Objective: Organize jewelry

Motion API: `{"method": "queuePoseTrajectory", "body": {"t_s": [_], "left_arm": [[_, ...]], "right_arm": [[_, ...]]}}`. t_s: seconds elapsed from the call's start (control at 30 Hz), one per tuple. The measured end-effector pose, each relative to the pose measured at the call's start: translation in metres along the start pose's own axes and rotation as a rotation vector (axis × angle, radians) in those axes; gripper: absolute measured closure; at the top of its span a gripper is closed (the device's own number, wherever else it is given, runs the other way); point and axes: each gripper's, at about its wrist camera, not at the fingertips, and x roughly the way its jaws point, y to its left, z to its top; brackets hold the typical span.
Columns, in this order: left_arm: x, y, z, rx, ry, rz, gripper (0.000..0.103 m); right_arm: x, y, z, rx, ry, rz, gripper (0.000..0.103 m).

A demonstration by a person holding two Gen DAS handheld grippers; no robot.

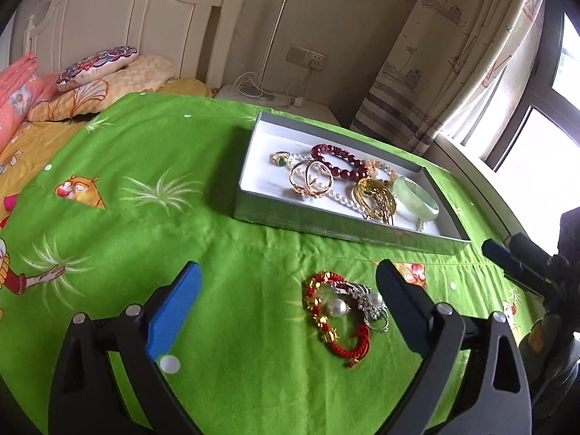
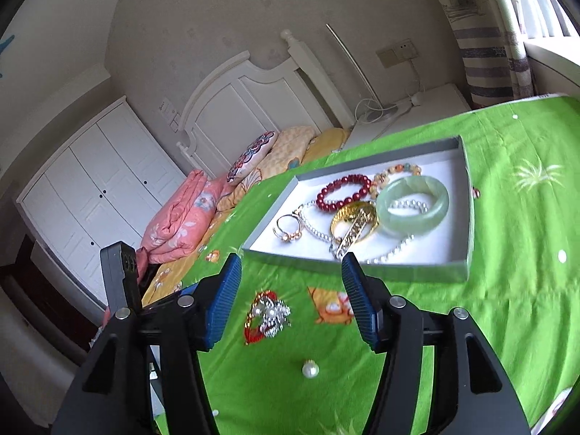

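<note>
- The scene is a bedroom: a white headboard (image 1: 137, 25) and a stack of pillows (image 1: 108, 83) at the far left, a curtained window (image 1: 543, 116) at the far right. A green cartoon-print cloth (image 1: 163, 253) covers the surface that carries everything.
- The landmark is the shallow grey tray (image 1: 253, 214), white inside, lying on the cloth towards the window side.
- Inside the tray, left to right in the left wrist view: a small ring with a green stone (image 1: 281, 158), interlocked gold rings (image 1: 311, 178), a dark red bead bracelet (image 1: 339, 163), a gold bangle (image 1: 375, 195) and a pale jade bangle (image 1: 417, 197), with a string of white pearls threaded under them. These look sorted — most of the job, by my reading.
- Still outside, on the cloth just in front of the tray's near wall: a tangle of a red cord bracelet (image 1: 337, 320) with gold charms and a silver rhinestone piece (image 1: 369, 304).
- In the right wrist view a loose pearl (image 2: 310, 369) lies on the cloth, farther from the tray than the tangle.
- The left gripper (image 1: 290, 311) has its jaws spread wide and empty, the tangle lying between them untouched.
- The right gripper (image 2: 291, 308) — jaws partly open, holding nothing — faces the tray with the tangle between its fingers.
- What is left, I judge: the tangle and the loose pearl.
</note>
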Motion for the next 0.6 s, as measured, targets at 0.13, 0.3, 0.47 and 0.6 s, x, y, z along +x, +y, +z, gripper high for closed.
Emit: {"method": "queuePoseTrajectory", "body": {"t_s": [0.13,0.3,0.47,0.6], "left_arm": [[0.002,0.008,-0.002,-0.034,0.012,-0.036,0.006],[0.000,0.011,-0.002,-0.054,0.014,-0.054,0.005],[-0.001,0.005,-0.002,-0.019,0.009,-0.037,0.005],[-0.001,0.005,-0.002,-0.021,0.009,-0.033,0.005]], "right_arm": [[0.010,0.006,-0.023,-0.040,0.068,-0.068,0.041],[0.033,0.031,-0.037,-0.169,0.139,-0.214,0.041],[0.057,0.056,-0.044,-0.258,0.201,-0.257,0.035],[0.073,0.064,-0.045,-0.282,0.227,-0.277,0.034]]}}
